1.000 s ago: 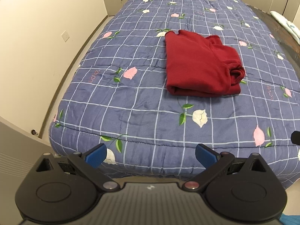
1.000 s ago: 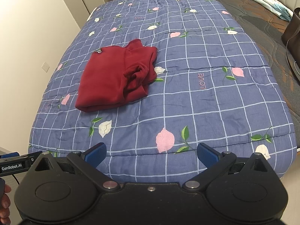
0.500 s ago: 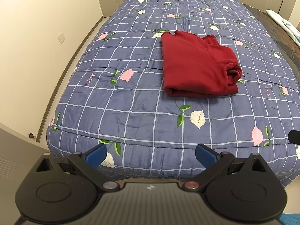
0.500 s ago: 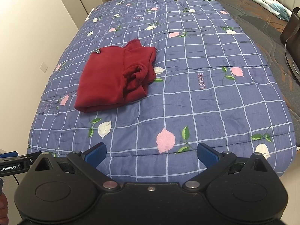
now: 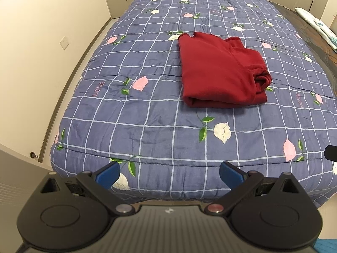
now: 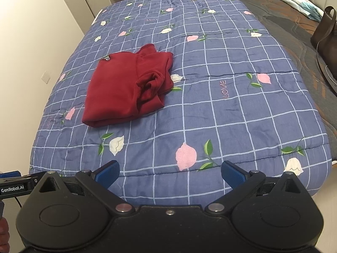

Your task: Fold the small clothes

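Both grippers — left gripper (image 5: 169, 174), right gripper (image 6: 170, 174) — gape empty, well short of folded red garment (image 5: 221, 71) on quilt (image 5: 160, 122)

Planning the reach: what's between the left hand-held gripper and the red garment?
Only blue quilt, with a white printed flower, separates the open left hand-held gripper from the folded red garment, in the left wrist view.

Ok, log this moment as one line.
red garment folded on quilt | left gripper open | right gripper open | both clear

Left claw (image 5: 169, 174) and right claw (image 6: 170, 174) both spread wide, empty
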The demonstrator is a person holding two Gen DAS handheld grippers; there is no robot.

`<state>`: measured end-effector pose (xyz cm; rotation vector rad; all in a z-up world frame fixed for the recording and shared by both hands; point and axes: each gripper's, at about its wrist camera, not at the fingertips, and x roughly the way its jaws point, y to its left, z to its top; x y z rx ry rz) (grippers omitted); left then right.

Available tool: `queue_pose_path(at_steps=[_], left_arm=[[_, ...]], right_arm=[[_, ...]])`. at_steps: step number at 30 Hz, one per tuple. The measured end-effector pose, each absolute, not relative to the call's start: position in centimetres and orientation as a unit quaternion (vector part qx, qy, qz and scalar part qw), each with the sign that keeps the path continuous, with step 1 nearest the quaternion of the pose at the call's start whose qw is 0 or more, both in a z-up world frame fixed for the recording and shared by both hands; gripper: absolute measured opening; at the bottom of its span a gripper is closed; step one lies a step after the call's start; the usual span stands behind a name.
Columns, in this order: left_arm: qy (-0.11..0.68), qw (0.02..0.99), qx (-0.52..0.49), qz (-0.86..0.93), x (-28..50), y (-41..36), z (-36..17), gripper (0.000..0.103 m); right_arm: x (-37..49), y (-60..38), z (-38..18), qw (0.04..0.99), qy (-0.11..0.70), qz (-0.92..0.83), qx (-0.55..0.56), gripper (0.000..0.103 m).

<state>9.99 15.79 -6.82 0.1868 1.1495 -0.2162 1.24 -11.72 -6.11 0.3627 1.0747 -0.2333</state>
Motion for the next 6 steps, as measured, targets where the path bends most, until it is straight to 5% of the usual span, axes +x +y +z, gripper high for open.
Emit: queue_pose_path(at_steps=[6], left_arm=[[0.541,0.829,0.091,-0.110,10.36,15.93,-6.89,0.102]], right_arm=[[1.25,-11.23,-5.91,0.835,0.508,-0.118,0.173,0.102]])
